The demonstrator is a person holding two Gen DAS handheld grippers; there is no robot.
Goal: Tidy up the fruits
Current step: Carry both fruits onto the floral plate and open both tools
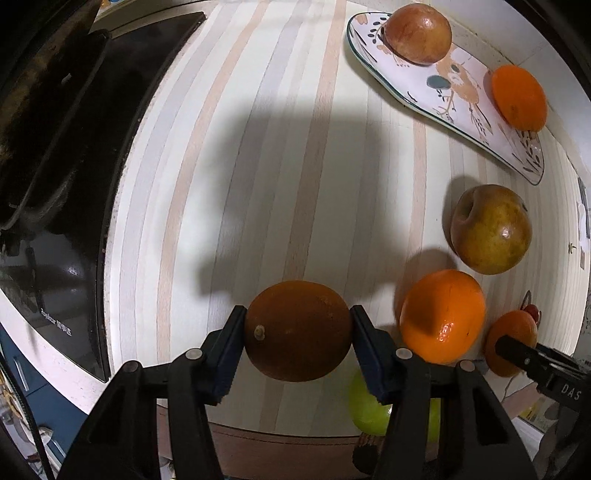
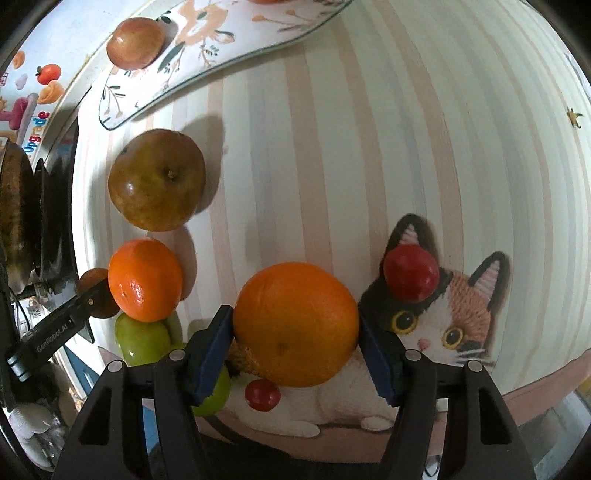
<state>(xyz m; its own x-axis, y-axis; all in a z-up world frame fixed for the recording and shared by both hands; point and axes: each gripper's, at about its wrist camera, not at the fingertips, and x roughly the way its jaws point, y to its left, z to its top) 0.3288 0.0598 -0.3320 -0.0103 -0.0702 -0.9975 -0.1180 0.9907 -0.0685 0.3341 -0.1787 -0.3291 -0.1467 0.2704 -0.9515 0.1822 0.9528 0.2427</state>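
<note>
Both grippers clamp fruit. Left gripper pinches a shaded orange, pads touching both its sides. Right gripper squeezes a bright orange the same way. Landmark: the patterned plate, already holding a reddish apple and a small orange. Both held oranges sit well short of the plate; a brownish apple and another orange lie between. Step looks like grasp-done, pre-lift. Next likely: lift both, carry toward the plate, avoid knocking loose fruit.
</note>
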